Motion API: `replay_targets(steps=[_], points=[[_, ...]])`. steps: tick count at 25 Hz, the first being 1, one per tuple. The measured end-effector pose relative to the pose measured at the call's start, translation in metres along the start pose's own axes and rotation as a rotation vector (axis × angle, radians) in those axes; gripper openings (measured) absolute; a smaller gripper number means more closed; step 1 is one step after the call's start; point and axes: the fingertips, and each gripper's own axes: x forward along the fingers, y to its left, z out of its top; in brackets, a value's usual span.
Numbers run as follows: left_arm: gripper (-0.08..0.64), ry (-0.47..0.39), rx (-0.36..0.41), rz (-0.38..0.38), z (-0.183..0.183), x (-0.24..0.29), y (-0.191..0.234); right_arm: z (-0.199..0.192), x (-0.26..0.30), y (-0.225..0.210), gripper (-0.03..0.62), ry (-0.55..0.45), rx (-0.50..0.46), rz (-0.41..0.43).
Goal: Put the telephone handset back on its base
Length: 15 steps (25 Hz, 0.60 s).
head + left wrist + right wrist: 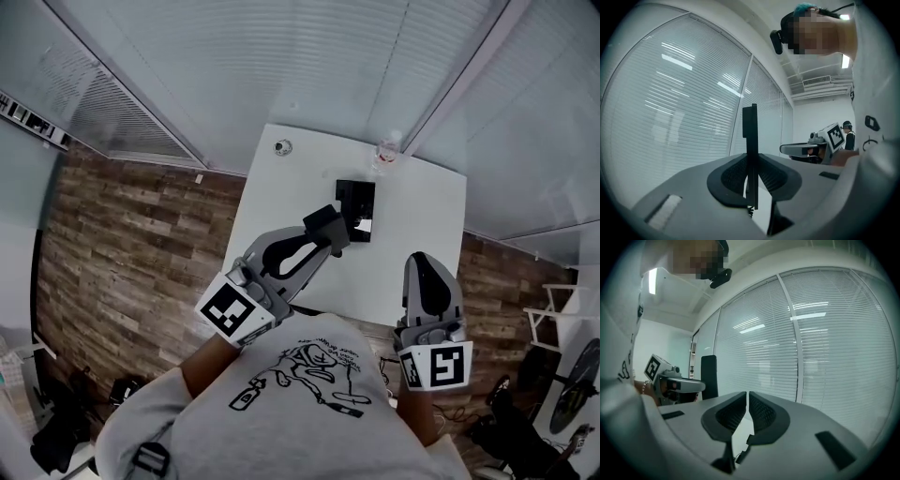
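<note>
Handset [328, 226] clamped in left gripper [317, 240] jaws over table [281, 211], beside base [356, 206]; right gripper [424, 263] jaws closed, empty.

Bright even light, fisheye warp, dark corners

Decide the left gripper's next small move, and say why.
Probably ease the left gripper forward and down toward the base: it is shut on the handset, which is close to the base's near edge but not seated on it.
</note>
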Motion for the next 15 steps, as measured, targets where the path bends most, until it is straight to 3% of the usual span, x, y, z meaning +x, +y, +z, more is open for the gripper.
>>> replay_targets(steps=[8, 15], points=[[0.066, 0.050, -0.023, -0.085, -0.015, 0.016, 0.023, -0.015, 0.029, 0.000, 0.014, 0.029, 0.013, -0.025], [0.066, 0.082, -0.057, -0.133, -0.029, 0.018, 0.024, -0.045, 0.038, 0.015, 0.014, 0.089, -0.056, -0.005]])
